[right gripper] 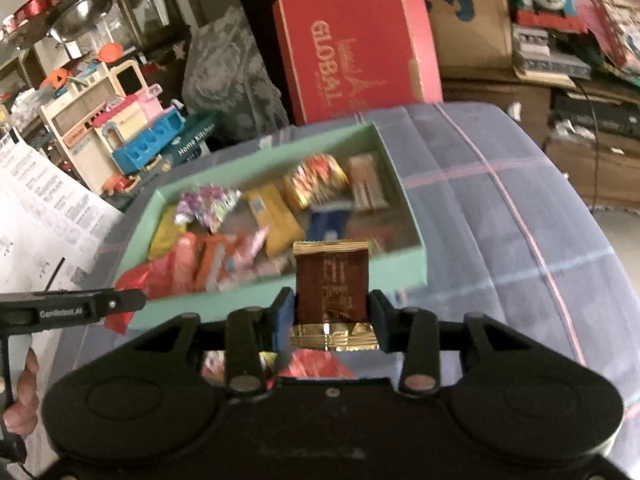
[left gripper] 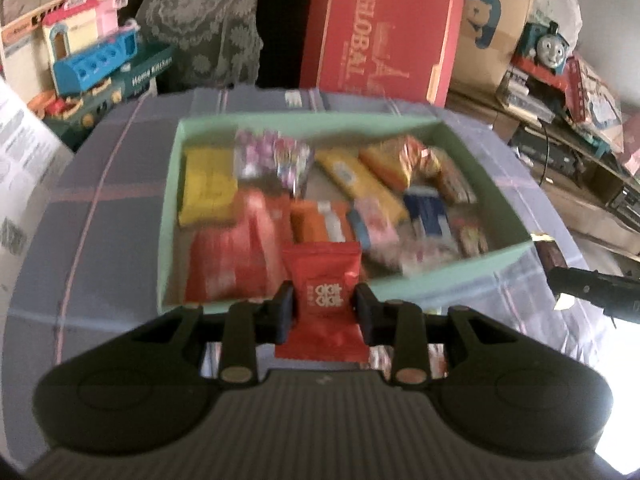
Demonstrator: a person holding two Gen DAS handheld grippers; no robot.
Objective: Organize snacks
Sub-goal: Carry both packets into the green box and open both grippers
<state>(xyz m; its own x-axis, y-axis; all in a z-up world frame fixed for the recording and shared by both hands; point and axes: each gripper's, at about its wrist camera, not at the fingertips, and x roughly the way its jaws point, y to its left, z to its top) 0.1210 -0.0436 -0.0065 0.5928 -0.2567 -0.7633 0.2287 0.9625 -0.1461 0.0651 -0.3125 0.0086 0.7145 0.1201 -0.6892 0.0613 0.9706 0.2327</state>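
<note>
Left claw pinches a red packet, right claw a brown packet, above the snack-filled green box

Red snack packet: glossy square sachet with white printed marks, pinched upright between my left jaws, above the near wall of the box. Brown snack packet: dark wrapper with gold crimped ends and fine print, clamped upright between my right jaws, in front of the box's near wall. Mint-green box: shallow open rectangular tray lying flat on the checked cloth, filled with blurred snack packs in yellow, orange, red, pink, blue and foil, laid side by side and overlapping.
</note>
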